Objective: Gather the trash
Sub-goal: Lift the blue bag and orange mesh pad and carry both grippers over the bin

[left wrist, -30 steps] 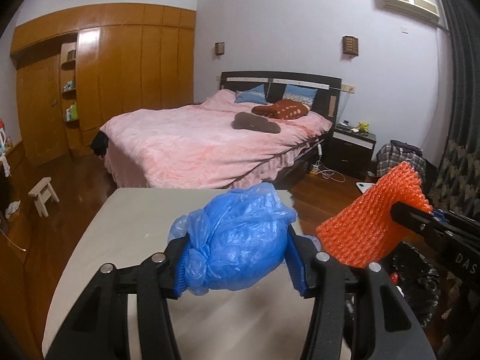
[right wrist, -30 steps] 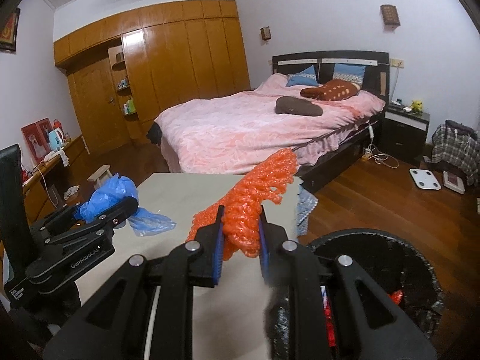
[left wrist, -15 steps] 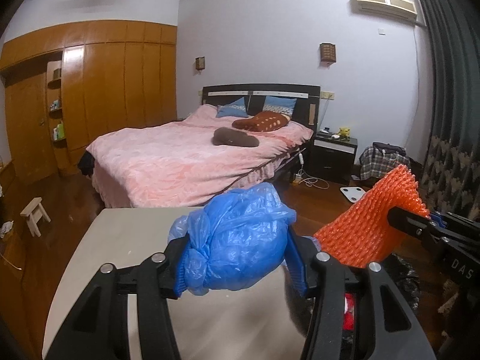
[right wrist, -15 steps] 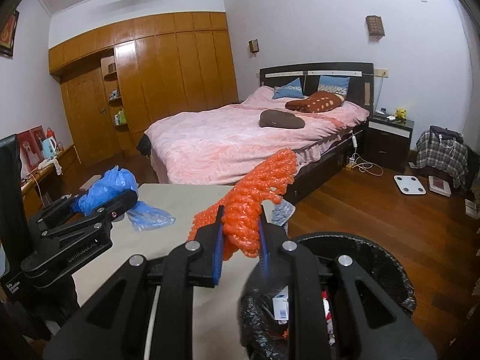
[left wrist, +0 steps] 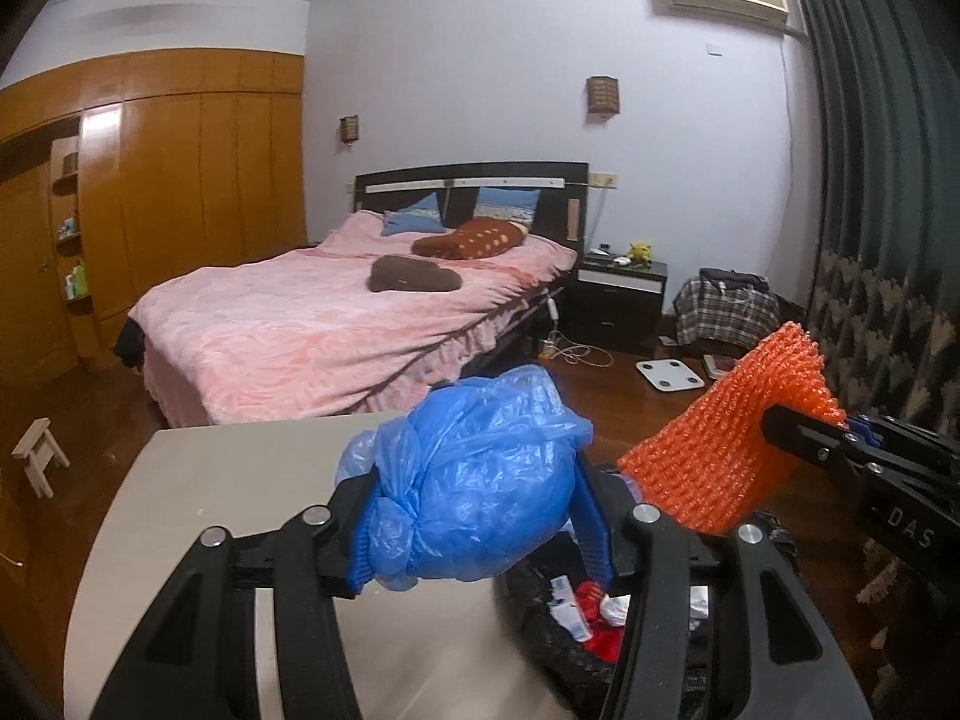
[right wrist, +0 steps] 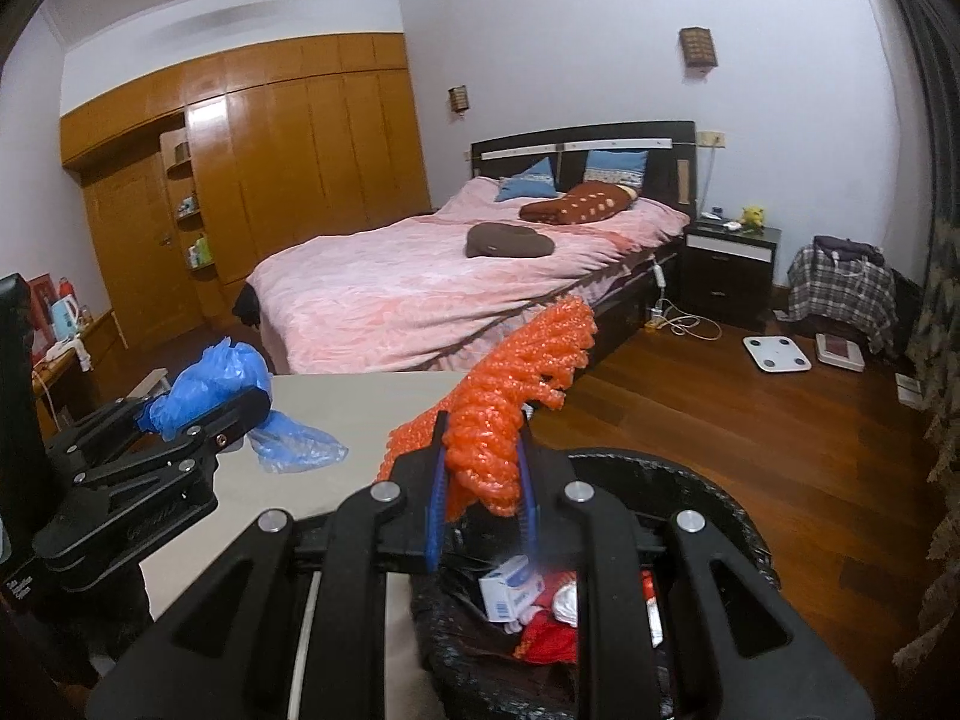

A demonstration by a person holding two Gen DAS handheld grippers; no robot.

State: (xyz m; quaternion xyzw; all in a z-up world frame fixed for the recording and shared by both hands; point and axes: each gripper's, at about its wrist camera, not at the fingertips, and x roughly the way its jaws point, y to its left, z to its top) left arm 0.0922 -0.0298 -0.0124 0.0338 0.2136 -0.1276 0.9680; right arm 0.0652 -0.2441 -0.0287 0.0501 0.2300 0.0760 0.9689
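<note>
Orange mesh [right wrist: 498,420] is pinched in right gripper [right wrist: 480,501] above bin [right wrist: 720,498]; blue bag [left wrist: 474,480] is clamped in left gripper [left wrist: 474,531], beside it.

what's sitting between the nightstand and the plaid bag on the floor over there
Nothing: in the right wrist view, bare wooden floor separates the nightstand and plaid bag.

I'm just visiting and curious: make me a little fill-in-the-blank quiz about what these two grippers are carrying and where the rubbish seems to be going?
1. The left gripper is shut on a crumpled plastic bag coloured ____.
2. The right gripper is shut on a piece of foam netting coloured ____.
3. Below the right gripper stands a black-lined trash ____ that already holds rubbish.
4. The quilt on the bed is ____.

Missing words: blue; orange; bin; pink
</note>
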